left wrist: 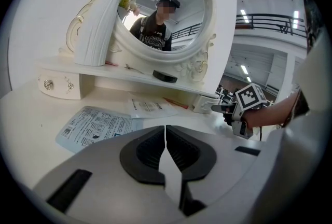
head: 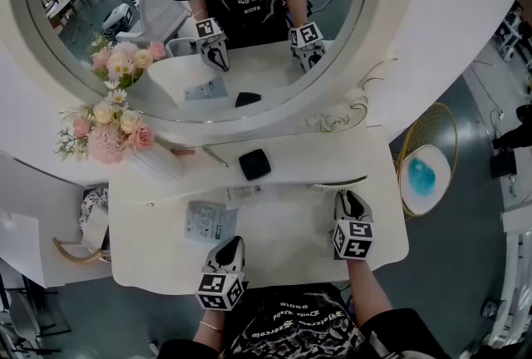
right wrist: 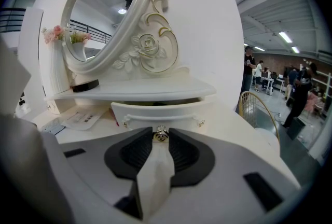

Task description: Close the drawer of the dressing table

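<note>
The drawer (right wrist: 155,114) I am working on is a small white one with a raised moulded band across its front and a little silvery knob (right wrist: 161,135) at the centre. It sits under the shelf (right wrist: 145,88) at the back right corner of the table (head: 291,241). It stands out a little from its housing, with a dark gap showing between its top edge and the underside of the shelf. In front of it the table top is bare all the way to the front edge. The right edge lies close by, and beyond it a gold-wire chair (head: 428,174) stands apart from the table. To the left of the drawer, two printed packets (head: 209,222) lie flat toward the middle of the table, and a black compact (head: 254,164) rests on the shelf above them. A white vase (left wrist: 98,26) of pink flowers stands at the shelf's left end. In the right gripper view the right gripper (right wrist: 161,132) points straight at the drawer front, and its jaws are closed on the knob, one pad on each side of it. The left gripper (head: 233,245) rests over the front edge of the table, left of middle and well apart from the drawer. Its jaws are pressed together with nothing between them.
</note>
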Demonstrator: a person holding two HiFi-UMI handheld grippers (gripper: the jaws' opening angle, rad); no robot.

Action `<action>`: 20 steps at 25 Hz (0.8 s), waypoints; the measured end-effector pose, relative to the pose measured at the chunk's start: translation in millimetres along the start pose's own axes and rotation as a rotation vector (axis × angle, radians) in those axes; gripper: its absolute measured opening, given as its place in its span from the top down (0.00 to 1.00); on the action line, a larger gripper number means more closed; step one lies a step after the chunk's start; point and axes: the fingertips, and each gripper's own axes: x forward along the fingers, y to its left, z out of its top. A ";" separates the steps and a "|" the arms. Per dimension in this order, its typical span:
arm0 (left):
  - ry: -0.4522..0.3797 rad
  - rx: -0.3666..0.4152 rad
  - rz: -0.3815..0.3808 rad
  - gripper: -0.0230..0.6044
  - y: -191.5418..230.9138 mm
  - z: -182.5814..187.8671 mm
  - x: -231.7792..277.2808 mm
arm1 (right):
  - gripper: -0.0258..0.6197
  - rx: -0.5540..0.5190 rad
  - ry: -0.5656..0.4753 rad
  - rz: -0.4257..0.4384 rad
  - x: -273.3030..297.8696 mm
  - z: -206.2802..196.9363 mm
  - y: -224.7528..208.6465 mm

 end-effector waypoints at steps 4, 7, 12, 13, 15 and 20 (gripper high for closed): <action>0.002 -0.002 0.003 0.93 0.5 -0.9 -1.1 | 0.80 -0.001 0.000 0.000 0.0 0.6 0.3; 0.001 -0.002 0.001 0.93 -0.8 -0.2 -1.2 | 0.80 -0.001 0.001 0.000 -0.2 1.0 -0.1; 0.002 -0.004 0.002 0.93 -0.7 -1.3 -1.3 | 0.79 -0.005 0.001 0.002 0.5 1.0 -0.2; 0.002 -0.004 0.002 0.93 -0.8 -1.3 -1.2 | 0.80 -0.005 0.001 0.002 0.6 0.9 -0.1; 0.002 -0.002 0.001 0.93 -1.0 -1.2 -0.9 | 0.80 -0.003 0.000 0.000 0.8 1.0 0.3; -0.004 -0.006 -0.012 0.93 -4.7 -0.8 0.1 | 0.79 0.001 -0.003 0.002 1.6 1.9 -0.2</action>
